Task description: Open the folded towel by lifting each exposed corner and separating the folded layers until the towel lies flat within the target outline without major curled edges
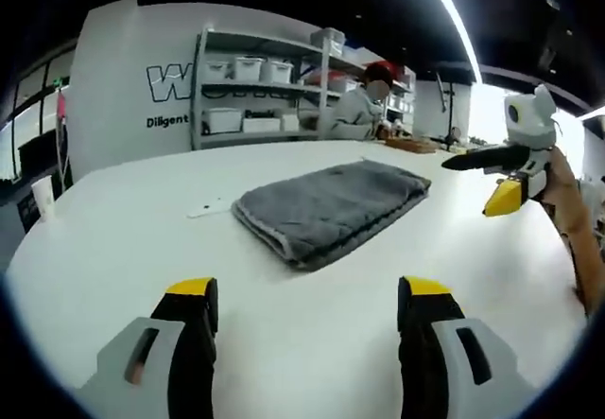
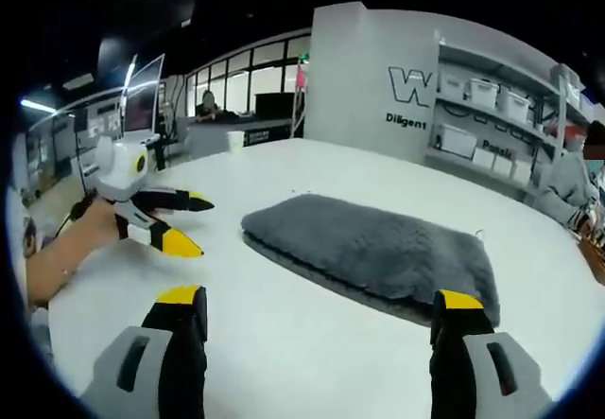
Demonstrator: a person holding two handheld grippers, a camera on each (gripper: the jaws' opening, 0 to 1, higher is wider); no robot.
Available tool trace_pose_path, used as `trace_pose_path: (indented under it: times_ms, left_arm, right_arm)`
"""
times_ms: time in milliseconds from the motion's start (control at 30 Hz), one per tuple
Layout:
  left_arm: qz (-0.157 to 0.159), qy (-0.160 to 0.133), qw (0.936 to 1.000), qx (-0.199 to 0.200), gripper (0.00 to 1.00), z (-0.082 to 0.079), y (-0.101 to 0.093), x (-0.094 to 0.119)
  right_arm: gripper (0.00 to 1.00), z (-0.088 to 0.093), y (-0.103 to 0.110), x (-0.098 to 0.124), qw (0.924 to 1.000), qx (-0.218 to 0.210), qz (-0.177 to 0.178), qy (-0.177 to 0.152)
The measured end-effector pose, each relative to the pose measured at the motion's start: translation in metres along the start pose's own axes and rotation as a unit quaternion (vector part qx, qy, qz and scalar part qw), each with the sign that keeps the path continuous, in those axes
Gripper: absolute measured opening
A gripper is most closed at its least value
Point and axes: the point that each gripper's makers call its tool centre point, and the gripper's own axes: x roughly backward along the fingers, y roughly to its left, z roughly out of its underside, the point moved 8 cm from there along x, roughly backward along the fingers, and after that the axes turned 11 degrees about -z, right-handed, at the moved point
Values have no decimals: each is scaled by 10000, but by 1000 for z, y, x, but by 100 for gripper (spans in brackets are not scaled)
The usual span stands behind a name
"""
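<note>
Folded towel (image 1: 331, 209) waits on white table (image 1: 312, 343).
Both grippers, left (image 1: 307, 310) and right (image 2: 319, 320), hover short of the towel, fingers (image 1: 194, 310) spread wide, holding nothing.

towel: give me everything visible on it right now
The towel is grey, plush and fuzzy-looking, folded into a thick oblong pad with stacked layer edges showing along its near end in the left gripper view. A small loop or tag seems to stick out at one corner. It lies flat on the white table, still fully folded. Nothing touches it: the left gripper and right gripper both sit open, short of it.
</note>
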Motion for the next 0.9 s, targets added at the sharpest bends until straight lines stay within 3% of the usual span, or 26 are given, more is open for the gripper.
trace_pose_path:
  times_ms: [167,300,433,600,900]
  left_arm:
    - [-37,3,10000,29,69,2,-2,-11]
    - [-109,-171,9998,50,55,-3,-3,-19]
    - [-105,-133,9998,62,51,-3,-6,-28]
    - [3,-144,9999,8,35,-2,-12,-35]
    - [-154,63,9989,-437,20,3,-17,-46]
  right_arm:
    - [99,4,-3,-3,9999,-88,-5,66]
    - [99,5,-2,-4,9999,-132,-60,43]
    - [99,7,-5,-3,9998,-204,-28,46]
    - [99,8,-7,-3,9997,-256,-12,39]
    - [98,8,-8,-5,9996,-258,-1,89]
